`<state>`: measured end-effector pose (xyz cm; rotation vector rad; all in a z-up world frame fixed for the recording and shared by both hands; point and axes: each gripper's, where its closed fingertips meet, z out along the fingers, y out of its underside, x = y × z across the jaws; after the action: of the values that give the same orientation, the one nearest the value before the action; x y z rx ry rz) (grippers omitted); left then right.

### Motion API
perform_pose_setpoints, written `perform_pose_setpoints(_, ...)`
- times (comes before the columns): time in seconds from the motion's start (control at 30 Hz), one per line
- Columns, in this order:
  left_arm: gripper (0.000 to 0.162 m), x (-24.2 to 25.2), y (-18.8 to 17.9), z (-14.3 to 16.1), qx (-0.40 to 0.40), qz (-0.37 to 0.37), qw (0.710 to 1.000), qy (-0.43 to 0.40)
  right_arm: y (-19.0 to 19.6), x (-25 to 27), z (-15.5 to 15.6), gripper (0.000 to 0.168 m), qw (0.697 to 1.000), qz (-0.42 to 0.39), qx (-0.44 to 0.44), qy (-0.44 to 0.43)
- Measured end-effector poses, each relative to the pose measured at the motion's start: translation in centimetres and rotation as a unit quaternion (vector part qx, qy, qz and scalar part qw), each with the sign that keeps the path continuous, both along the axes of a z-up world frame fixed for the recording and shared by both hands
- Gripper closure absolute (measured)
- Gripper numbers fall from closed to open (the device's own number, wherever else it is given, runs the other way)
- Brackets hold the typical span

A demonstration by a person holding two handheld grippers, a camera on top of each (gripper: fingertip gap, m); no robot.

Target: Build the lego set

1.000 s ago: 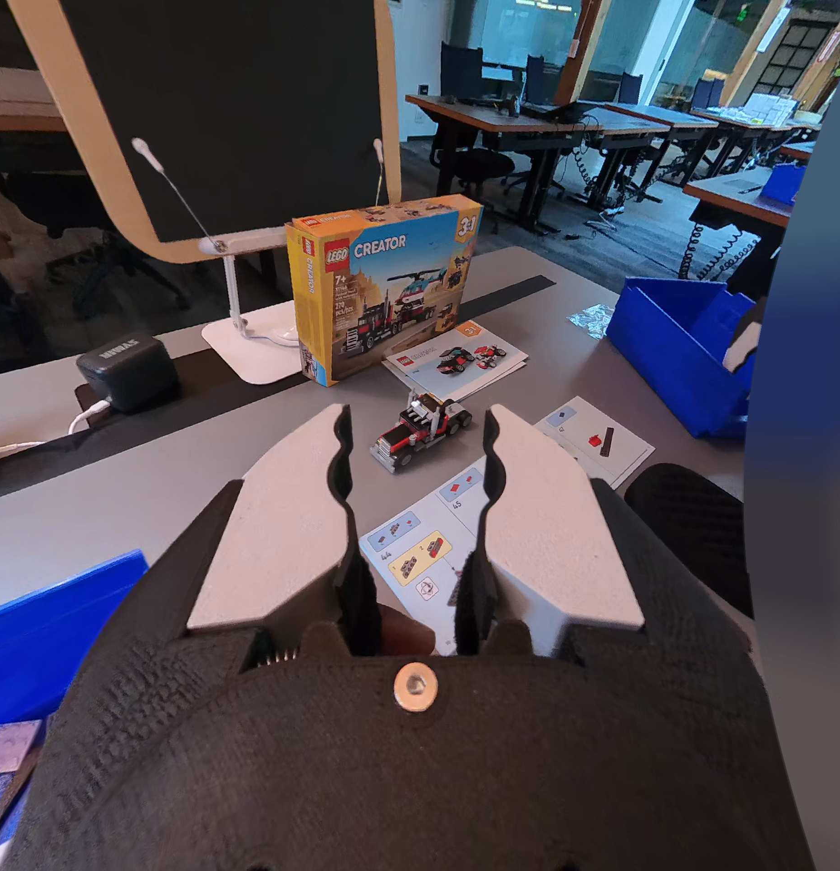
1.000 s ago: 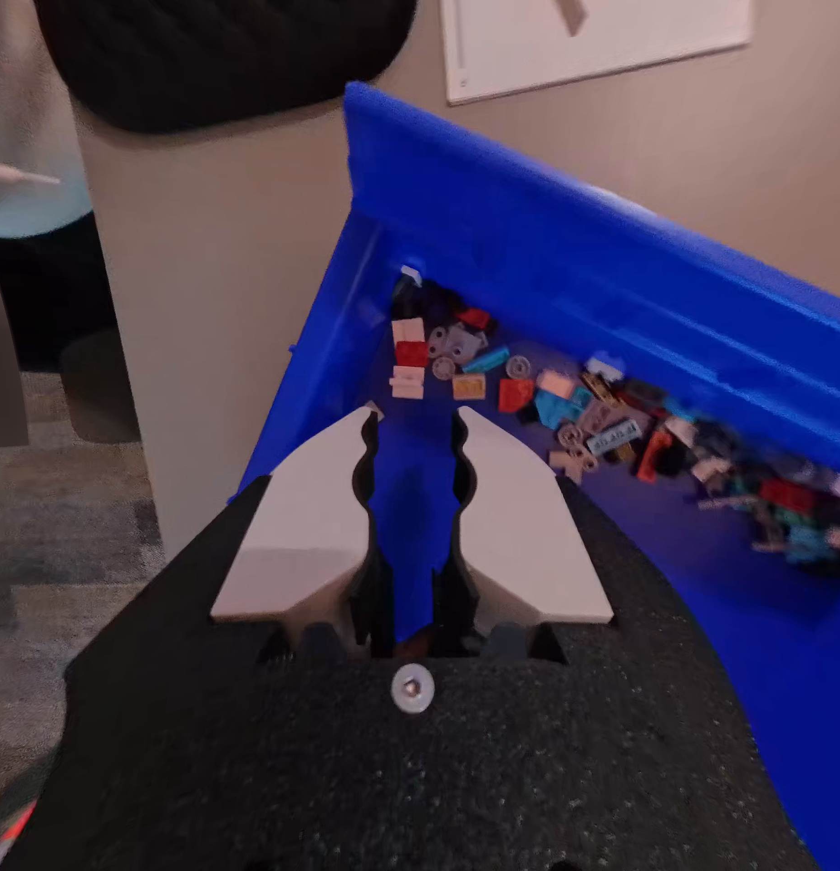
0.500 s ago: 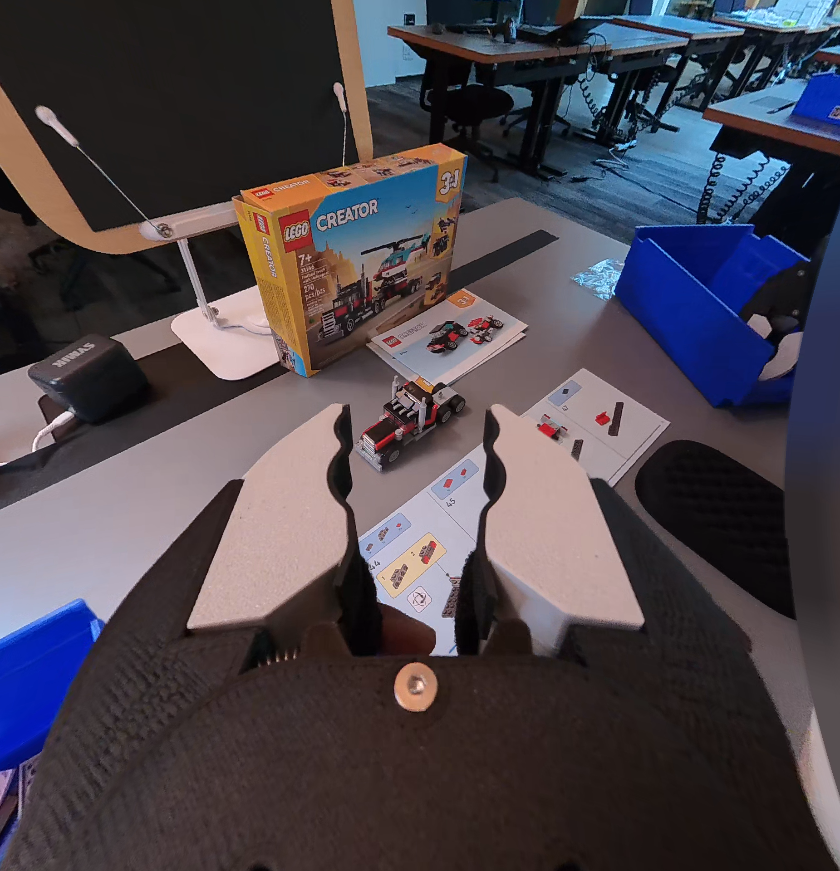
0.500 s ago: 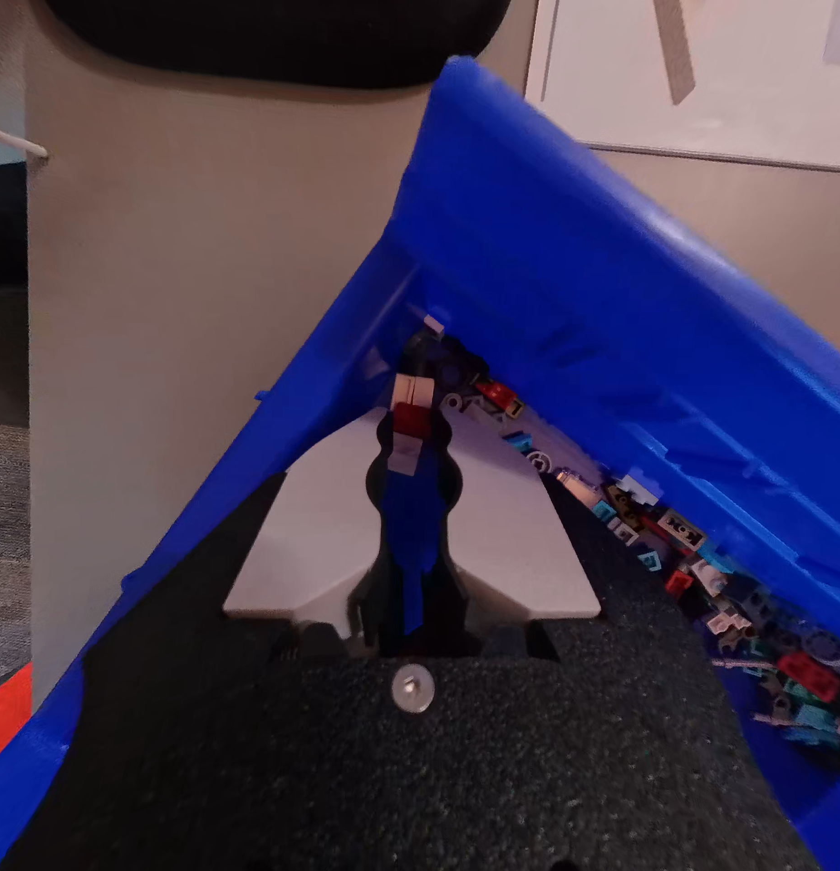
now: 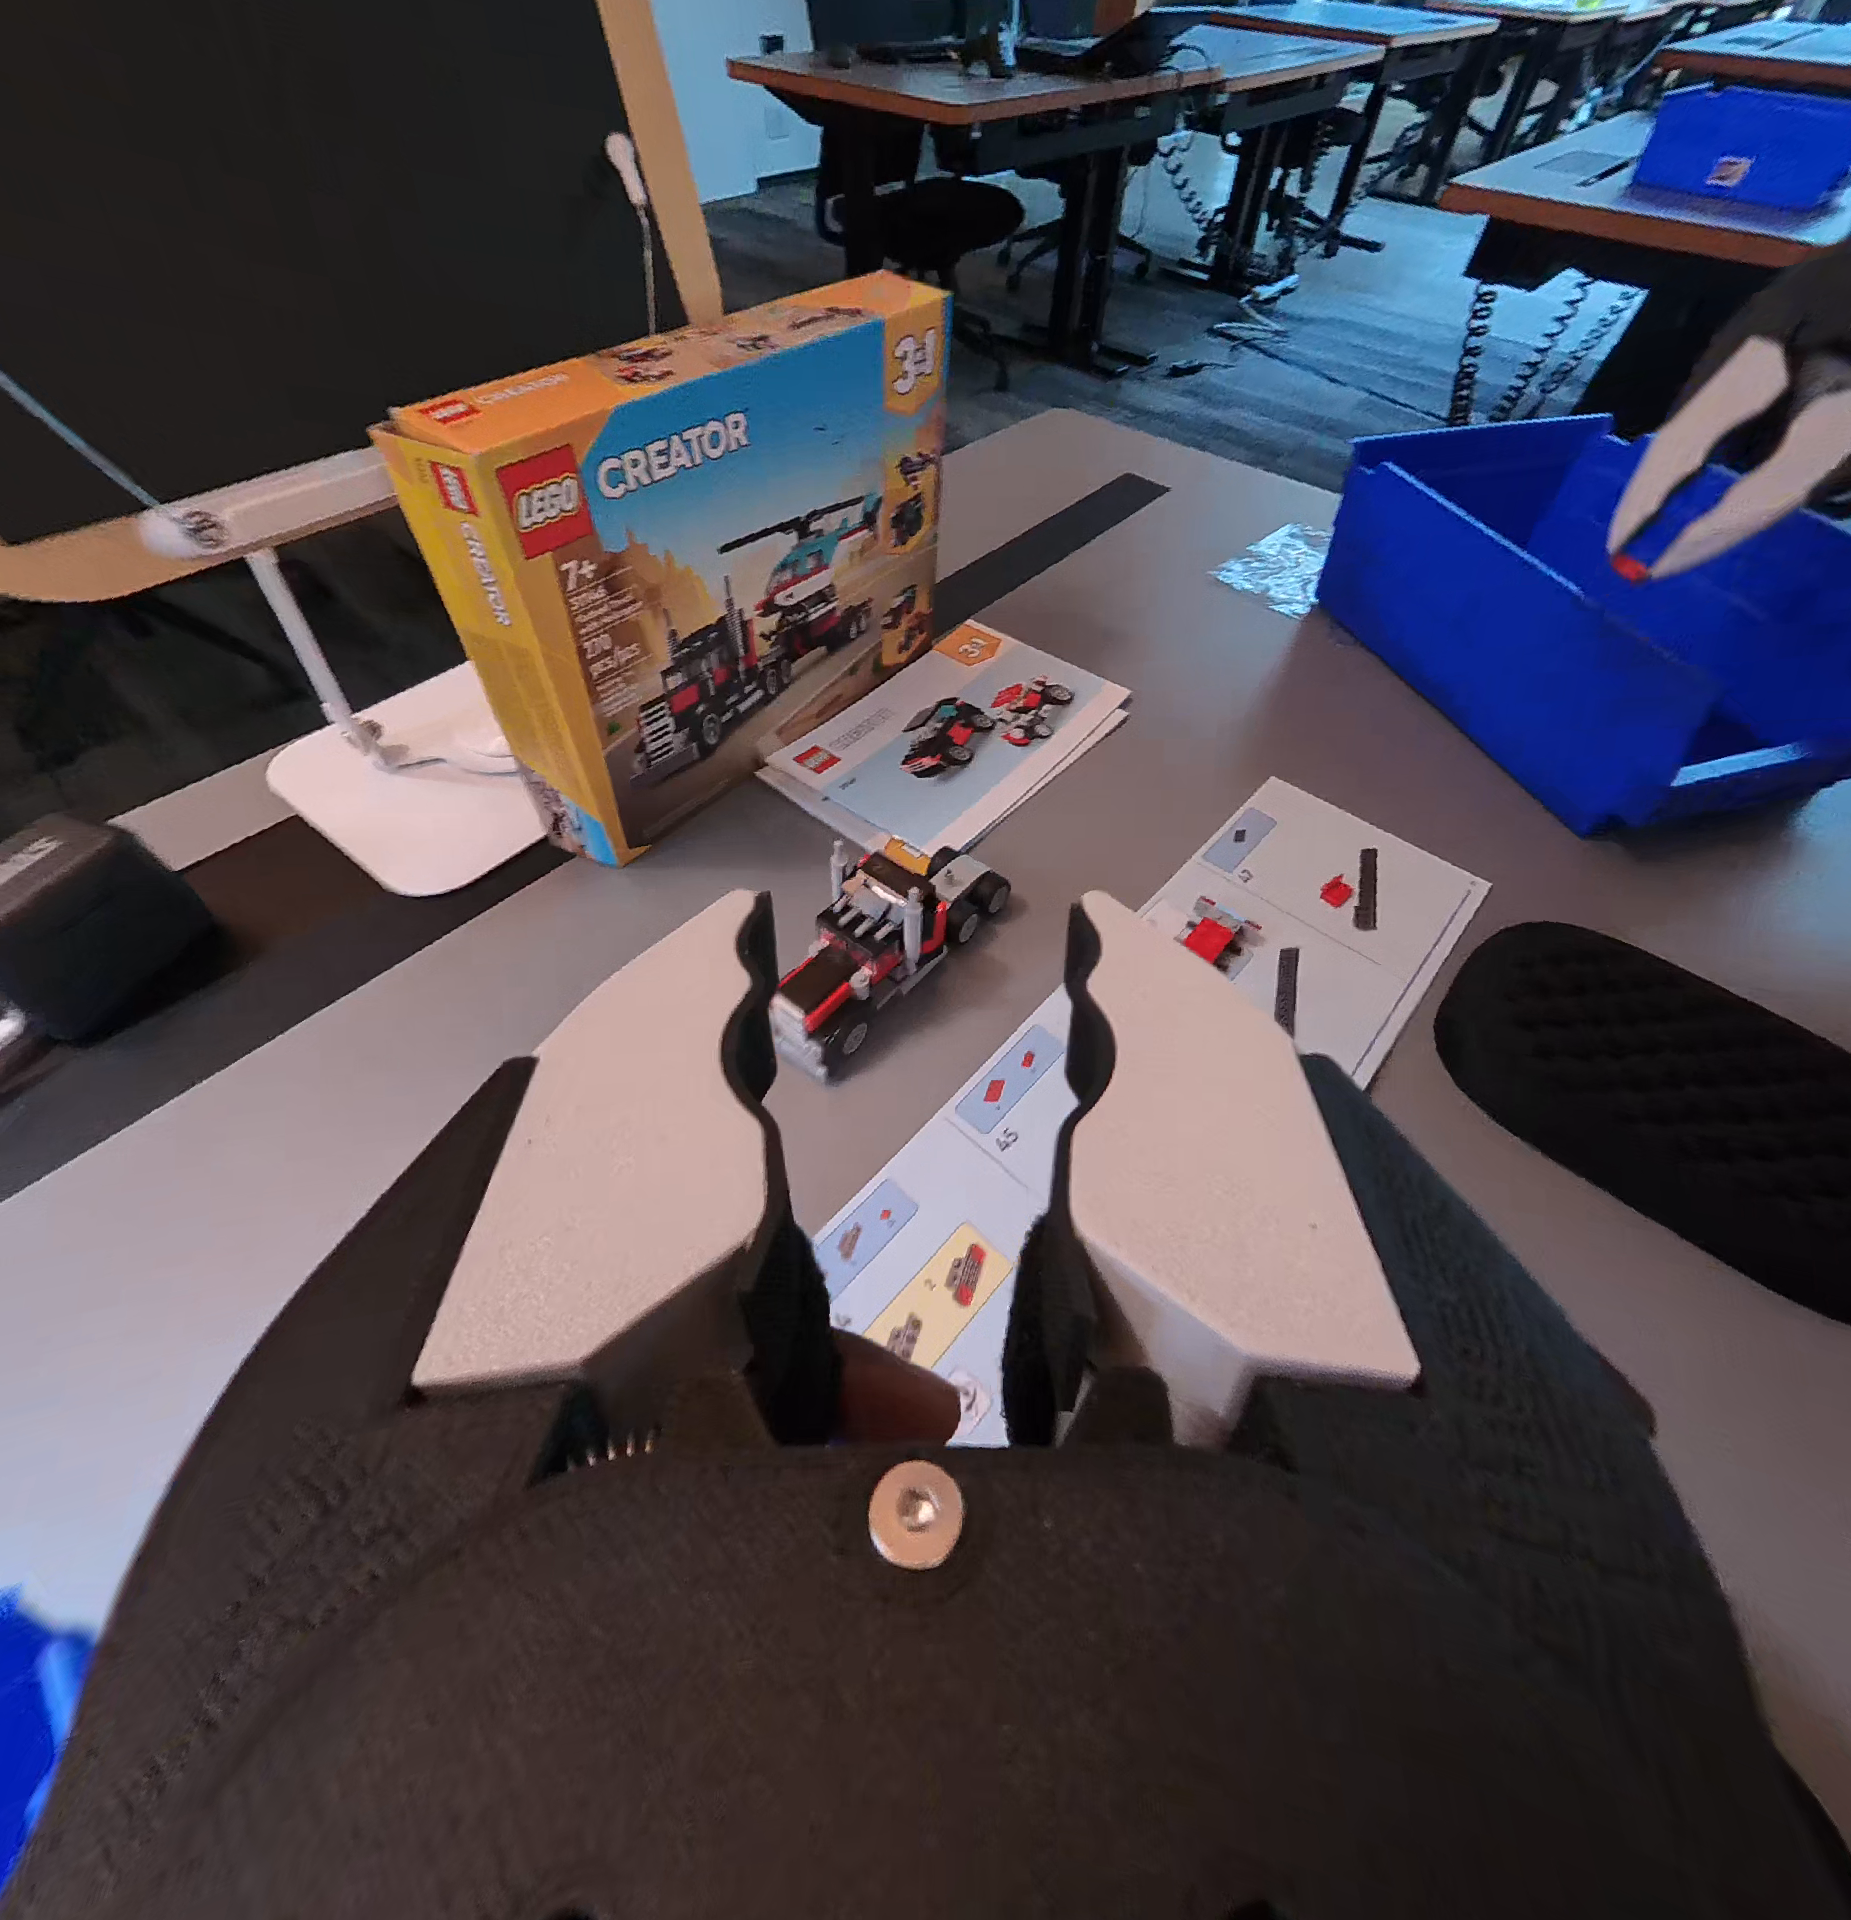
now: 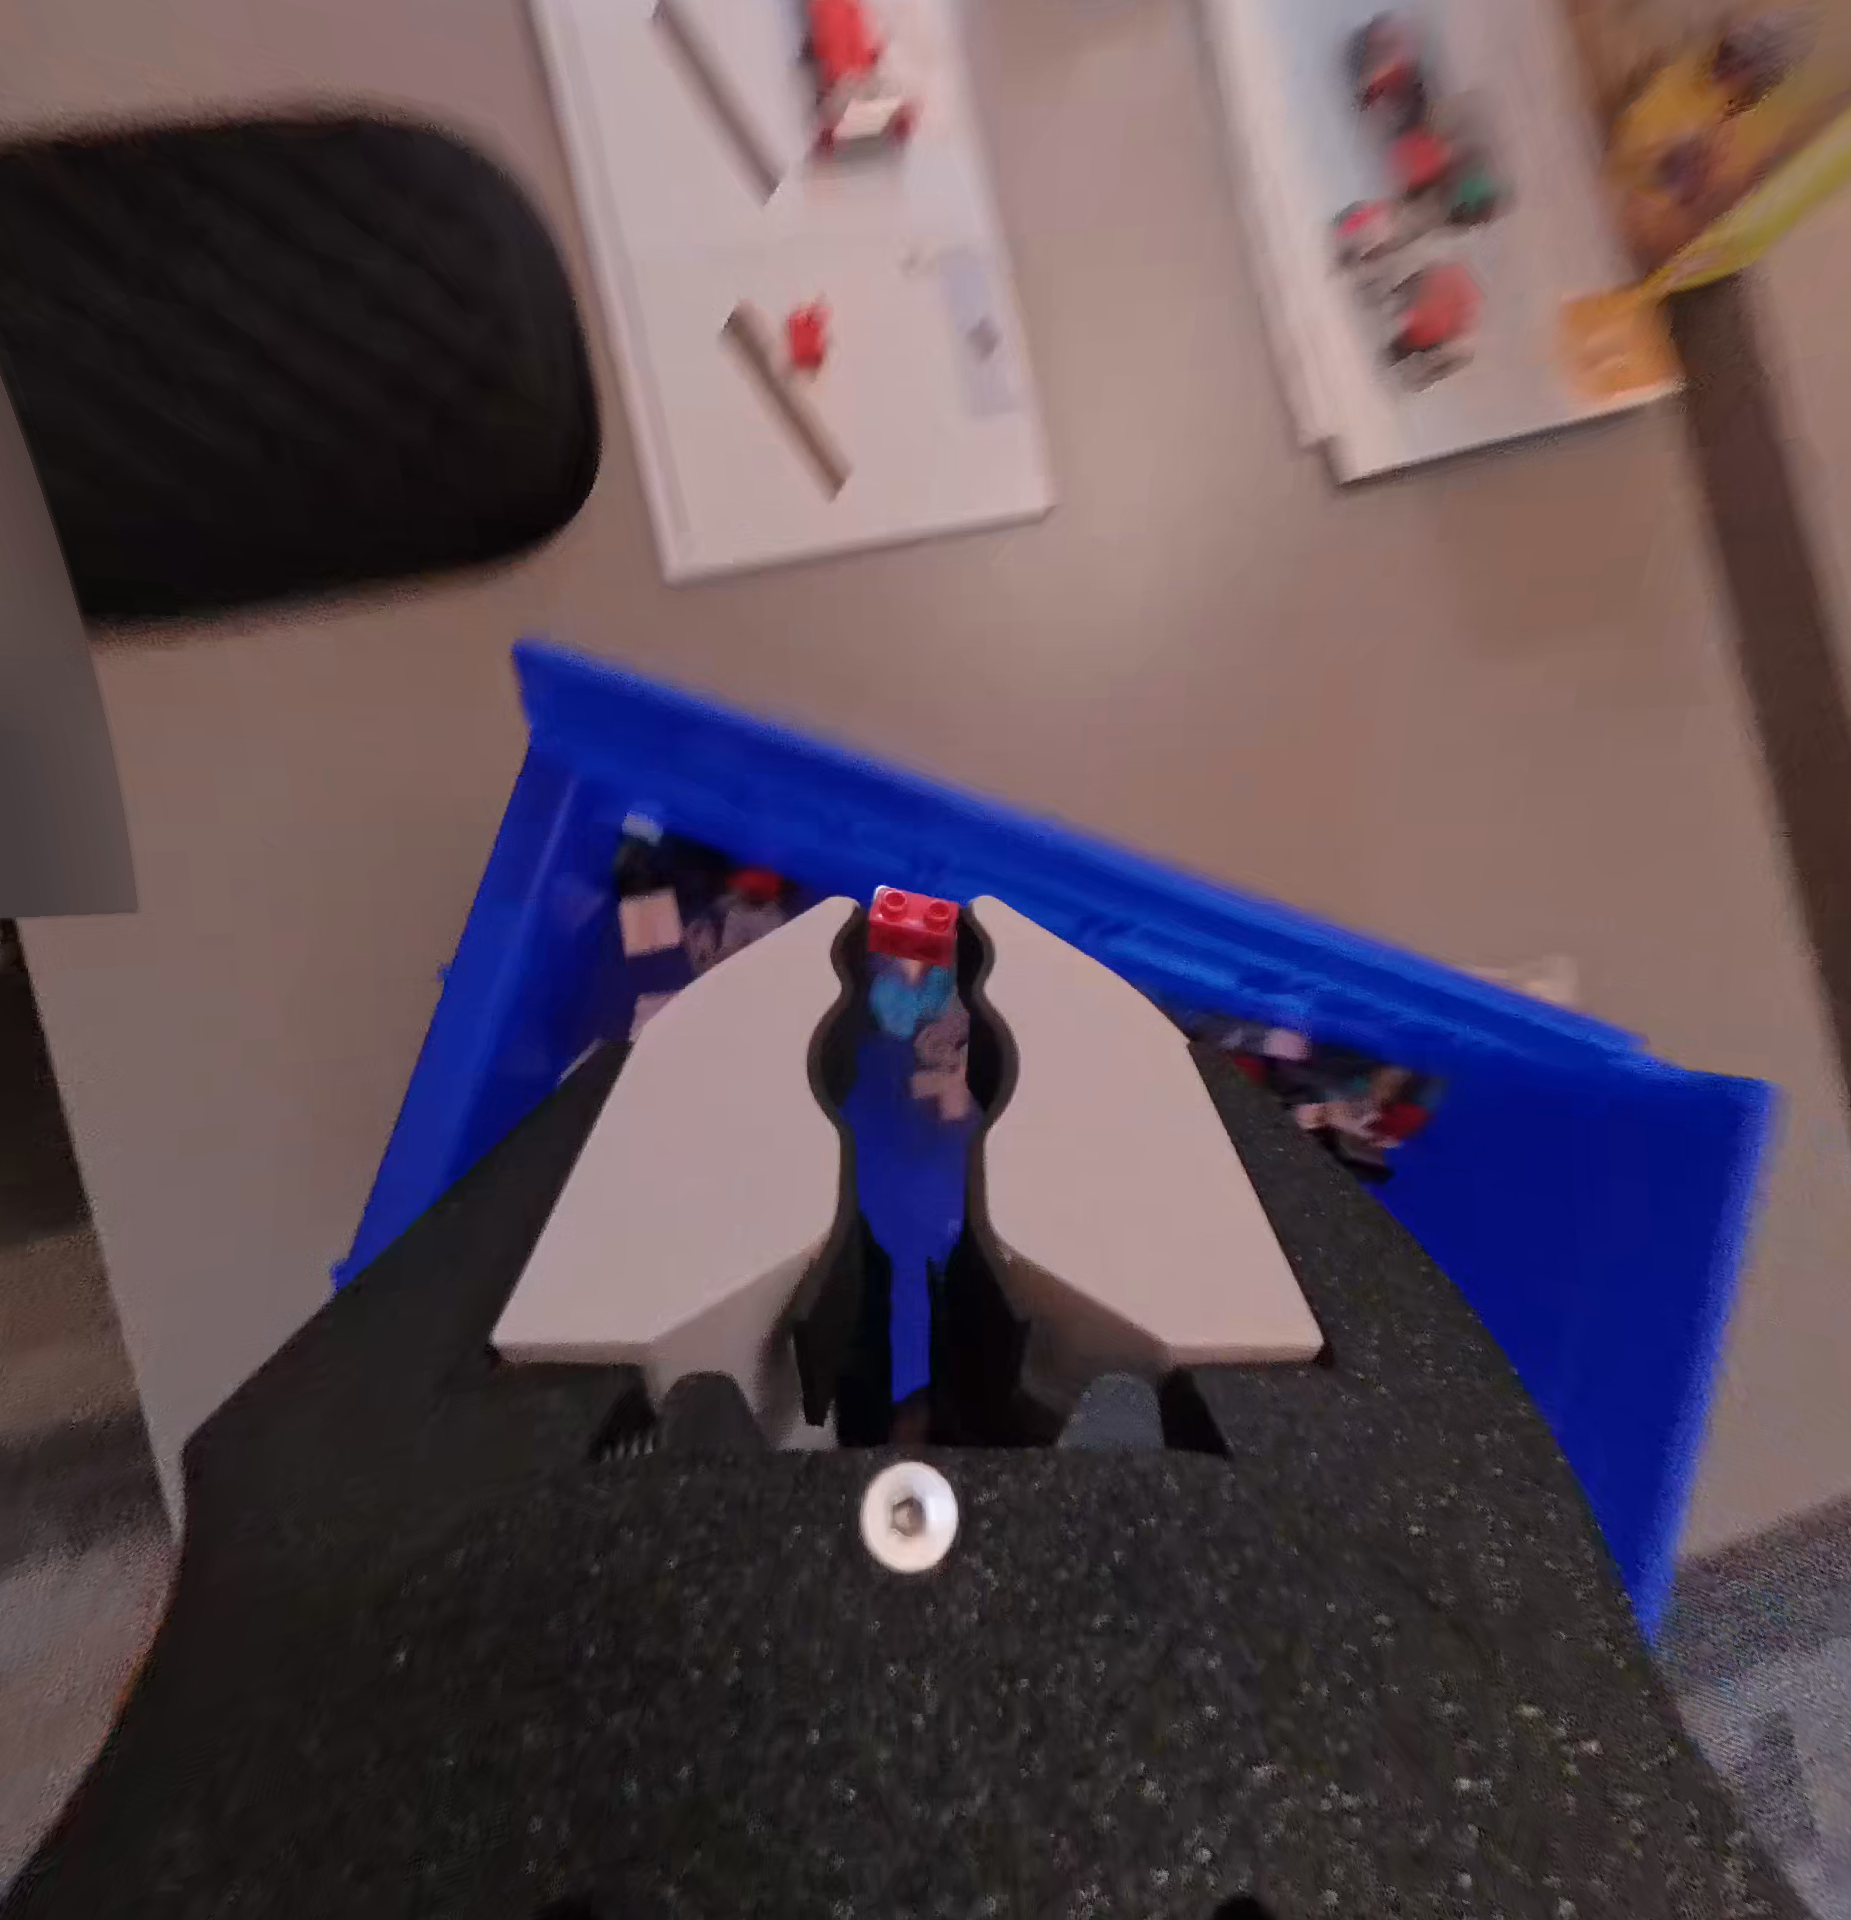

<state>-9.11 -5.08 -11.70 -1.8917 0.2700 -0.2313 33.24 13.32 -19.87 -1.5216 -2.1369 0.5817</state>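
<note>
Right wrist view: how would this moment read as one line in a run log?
right gripper: shut on red brick | above blue bin | left gripper: open, empty | truck: on table

Left wrist view: bright, even indoor light, apparently from overhead; soft shadows under the toy truck (image 5: 885, 956) and lego box (image 5: 682, 561) on the grey tabletop (image 5: 225, 1195). Mostly sharp; strong wide-angle bending at the edges. Far right claw (image 5: 1653, 556) and blue corner at lower left smeared.
Right wrist view: dimmer, warmer cast. Motion blur over blue bin (image 6: 1160, 914), instruction sheets (image 6: 796, 291), black pad (image 6: 256, 353). Red brick (image 6: 913, 921) and right claw comparatively crisp.
</note>
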Motion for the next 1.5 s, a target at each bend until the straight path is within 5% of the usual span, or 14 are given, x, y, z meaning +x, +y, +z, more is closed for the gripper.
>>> perform_pose_setpoints(0.27,0.108,5.0,4.9,-0.8,0.049,-0.100,0.994,-0.007,-3.7,-10.6,10.0,0.152,0.972,-0.076,-0.045,0.219)
perform_pose_setpoints(0.47,0.108,10.6,7.7,-1.0,0.111,-0.177,0.978,0.009,-11.6,-21.7,10.1,0.152,0.912,-0.019,-0.199,0.359)
perform_pose_setpoints(0.53,0.108,11.2,8.4,-1.5,0.143,-0.182,0.972,0.044,-11.9,-25.1,9.9,0.152,0.869,-0.013,-0.296,0.397)
perform_pose_setpoints(0.6,0.108,11.1,8.8,-0.6,0.198,-0.169,0.965,0.022,-11.0,-27.1,11.0,0.152,0.787,0.002,-0.416,0.456)
perform_pose_setpoints(0.67,0.115,10.8,8.5,0.8,0.244,-0.153,0.956,-0.062,-9.8,-27.0,12.9,0.152,0.679,0.038,-0.494,0.541)
perform_pose_setpoints(0.73,0.124,11.3,8.1,1.0,0.238,-0.165,0.941,-0.173,-9.3,-26.6,13.0,0.152,0.626,0.060,-0.490,0.603)
perform_pose_setpoints(0.87,0.133,14.2,7.7,-0.2,0.143,-0.247,0.878,-0.383,-11.2,-26.2,11.2,0.152,0.658,0.115,-0.366,0.648)
perform_pose_setpoints(0.97,0.134,15.6,6.5,0.8,0.069,-0.331,0.773,-0.537,-11.6,-25.8,11.0,0.152,0.667,0.133,-0.315,0.662)
perform_pose_setpoints(1.03,0.134,16.5,5.9,1.0,0.026,-0.366,0.727,-0.580,-11.8,-25.9,10.6,0.152,0.678,0.137,-0.292,0.661)
perform_pose_setpoints(1.3,0.142,16.6,5.4,1.5,0.015,-0.388,0.707,-0.592,-12.7,-26.2,9.8,0.152,0.702,0.154,-0.262,0.644)
perform_pose_setpoints(1.5,0.156,16.6,5.2,1.2,0.015,-0.389,0.722,-0.572,-13.1,-26.8,9.2,0.155,0.728,0.154,-0.229,0.628)
